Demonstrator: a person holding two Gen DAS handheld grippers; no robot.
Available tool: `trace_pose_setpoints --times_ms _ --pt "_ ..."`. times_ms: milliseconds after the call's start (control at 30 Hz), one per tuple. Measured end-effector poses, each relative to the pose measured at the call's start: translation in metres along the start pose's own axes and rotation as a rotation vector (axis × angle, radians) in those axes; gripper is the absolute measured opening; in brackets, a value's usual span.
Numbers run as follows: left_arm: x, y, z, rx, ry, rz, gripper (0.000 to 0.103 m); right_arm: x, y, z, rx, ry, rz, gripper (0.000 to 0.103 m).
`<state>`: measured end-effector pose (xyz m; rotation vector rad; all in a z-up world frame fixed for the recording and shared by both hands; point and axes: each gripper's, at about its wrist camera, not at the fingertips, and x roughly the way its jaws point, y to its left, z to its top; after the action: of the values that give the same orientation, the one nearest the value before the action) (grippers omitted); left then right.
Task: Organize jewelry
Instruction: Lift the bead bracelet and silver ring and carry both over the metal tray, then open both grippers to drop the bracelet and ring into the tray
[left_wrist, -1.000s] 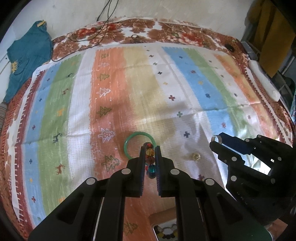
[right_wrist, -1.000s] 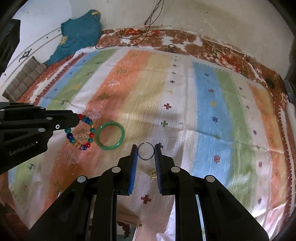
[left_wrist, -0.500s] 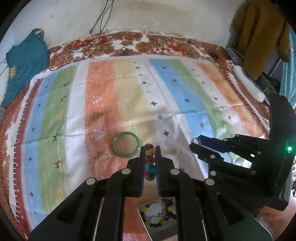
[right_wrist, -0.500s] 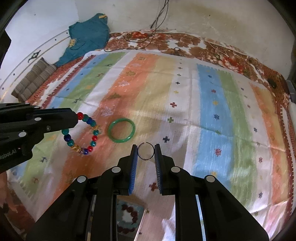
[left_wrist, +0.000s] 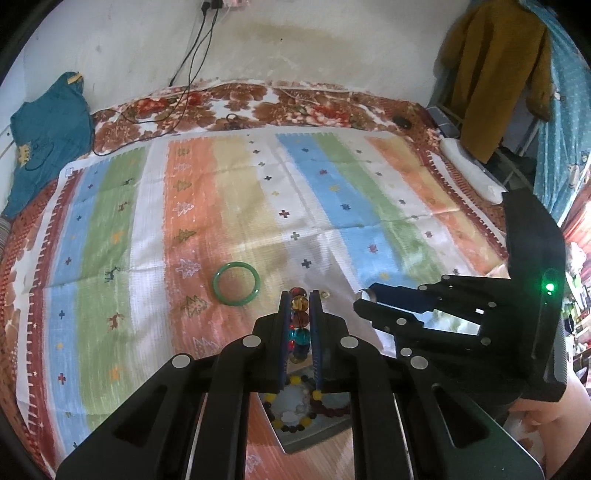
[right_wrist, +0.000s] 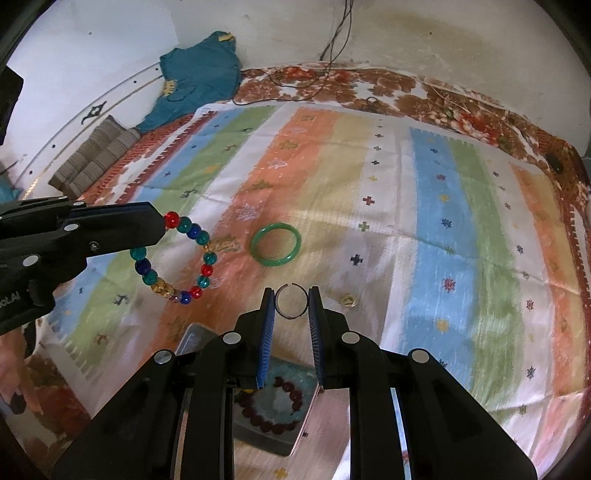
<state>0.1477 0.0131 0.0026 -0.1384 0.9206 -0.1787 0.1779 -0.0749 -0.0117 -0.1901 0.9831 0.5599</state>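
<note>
My left gripper (left_wrist: 299, 295) is shut on a bracelet of coloured glass beads (left_wrist: 300, 317). In the right wrist view that bead bracelet (right_wrist: 173, 258) hangs as a loop from the left gripper (right_wrist: 159, 229), above the striped cloth. My right gripper (right_wrist: 291, 293) is shut on a thin dark wire ring (right_wrist: 291, 301), and it shows from the side as the right gripper (left_wrist: 365, 297). A green bangle (left_wrist: 236, 283) (right_wrist: 276, 244) and a small gold ring (left_wrist: 325, 294) (right_wrist: 348, 301) lie on the cloth. Beneath both grippers sits an open box (left_wrist: 314, 435) (right_wrist: 258, 439) holding bead bracelets.
The striped cloth (left_wrist: 332, 192) covers a floral bed against a wall. A teal garment (left_wrist: 48, 136) lies at the far left and cables (left_wrist: 184, 92) run down the wall. A brown coat (left_wrist: 495, 74) hangs at the right above a white bolster (left_wrist: 472, 170). A folded striped cushion (right_wrist: 96, 155) lies beside the bed.
Both grippers have lifted and pulled back toward the near edge, still holding the bead bracelet and the wire ring. The open box has come into view beneath them.
</note>
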Motion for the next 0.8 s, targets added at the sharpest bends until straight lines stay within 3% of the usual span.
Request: trace_pose_setpoints --times_ms 800 --pt "-0.033 -0.014 -0.038 -0.003 -0.026 -0.046 0.009 -0.028 0.017 -0.033 0.009 0.022 0.079 0.019"
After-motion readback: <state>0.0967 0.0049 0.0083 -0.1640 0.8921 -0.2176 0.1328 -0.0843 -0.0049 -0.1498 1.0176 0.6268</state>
